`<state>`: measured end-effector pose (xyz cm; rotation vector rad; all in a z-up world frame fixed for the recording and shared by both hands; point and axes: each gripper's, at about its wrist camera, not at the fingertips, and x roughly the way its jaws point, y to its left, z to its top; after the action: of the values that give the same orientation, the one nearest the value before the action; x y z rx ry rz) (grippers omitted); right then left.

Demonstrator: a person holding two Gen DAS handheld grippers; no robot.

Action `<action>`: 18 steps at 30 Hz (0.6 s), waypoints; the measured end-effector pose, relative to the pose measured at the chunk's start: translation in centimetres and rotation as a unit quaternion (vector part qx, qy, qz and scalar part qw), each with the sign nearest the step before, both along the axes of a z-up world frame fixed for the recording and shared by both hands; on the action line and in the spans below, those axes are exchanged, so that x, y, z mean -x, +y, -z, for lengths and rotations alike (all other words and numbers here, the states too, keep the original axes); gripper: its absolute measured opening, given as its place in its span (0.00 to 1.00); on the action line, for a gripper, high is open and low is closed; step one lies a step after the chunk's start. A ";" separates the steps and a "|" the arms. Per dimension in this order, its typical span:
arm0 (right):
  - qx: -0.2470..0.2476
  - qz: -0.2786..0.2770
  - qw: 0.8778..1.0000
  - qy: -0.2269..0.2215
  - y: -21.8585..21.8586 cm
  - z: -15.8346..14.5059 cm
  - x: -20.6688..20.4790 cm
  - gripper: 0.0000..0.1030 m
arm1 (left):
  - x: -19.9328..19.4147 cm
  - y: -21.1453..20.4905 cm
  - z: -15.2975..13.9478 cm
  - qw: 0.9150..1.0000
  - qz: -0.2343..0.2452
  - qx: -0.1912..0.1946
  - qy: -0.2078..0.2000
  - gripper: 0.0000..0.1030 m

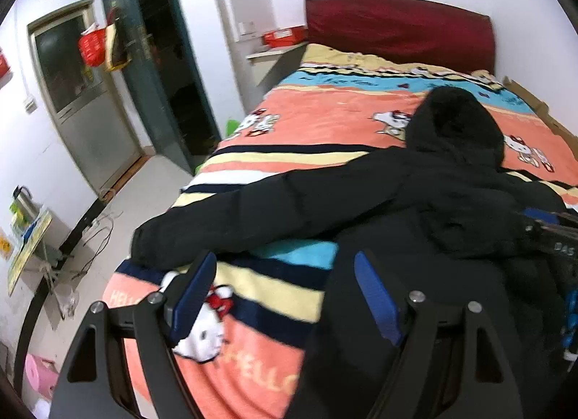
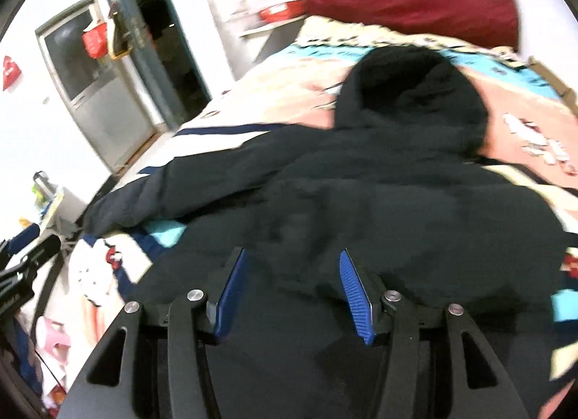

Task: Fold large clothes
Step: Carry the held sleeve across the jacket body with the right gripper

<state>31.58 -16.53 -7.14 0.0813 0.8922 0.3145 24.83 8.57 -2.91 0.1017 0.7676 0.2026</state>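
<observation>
While the black hooded jacket [image 1: 415, 202] lies spread on the bed [image 1: 325, 119], both grippers hang above its lower part. Jacket position: hood [image 2: 415, 93] toward the dark red headboard [image 1: 397, 28], one sleeve [image 1: 234, 216] stretched out toward the bed's left edge, body nearest the cameras. It rests on a striped cartoon-print blanket [image 1: 274, 296] in orange, cream, navy and turquoise.

Left gripper [image 1: 285, 296]: fingers stand wide apart, nothing between the blue pads [image 1: 379, 299]; one finger is over the blanket, the other over the jacket's edge.

Right gripper [image 2: 292, 292]: fingers parted, pads clear of the cloth, jacket fabric directly beneath them. No grip observed. This view is blurred.

Beyond the bed: a grey door [image 1: 83, 93] and a red bag [image 1: 92, 46] hanging near it.
</observation>
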 end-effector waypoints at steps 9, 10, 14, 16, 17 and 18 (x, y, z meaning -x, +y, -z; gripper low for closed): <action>0.094 0.107 0.990 -0.018 -12.0 1.0 0.5 0.51 | -5.7 -9.8 2.9 0.997 0.070 0.008 0.021 0.76; 0.102 0.114 0.988 -0.019 -12.9 1.3 0.4 0.51 | -6.8 -11.0 3.6 0.997 0.078 0.014 0.027 0.76; 0.140 0.133 0.981 -0.032 -14.5 2.8 -0.4 0.51 | -9.5 -14.1 5.8 0.994 0.095 0.021 0.042 0.76; 0.156 0.140 0.977 -0.038 -14.8 3.7 -0.7 0.51 | -10.7 -15.2 6.9 0.994 0.099 0.014 0.045 0.76; 0.162 0.143 0.976 -0.039 -15.1 4.1 -0.9 0.51 | -11.3 -15.6 7.4 0.994 0.100 0.011 0.047 0.76; 0.166 0.144 0.975 -0.039 -15.1 4.6 -1.1 0.51 | -11.8 -15.9 7.9 0.994 0.101 0.009 0.050 0.76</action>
<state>32.72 -31.68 -11.75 -0.1111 0.8321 -0.1035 36.67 -7.32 -10.78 0.1719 0.8529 -0.0020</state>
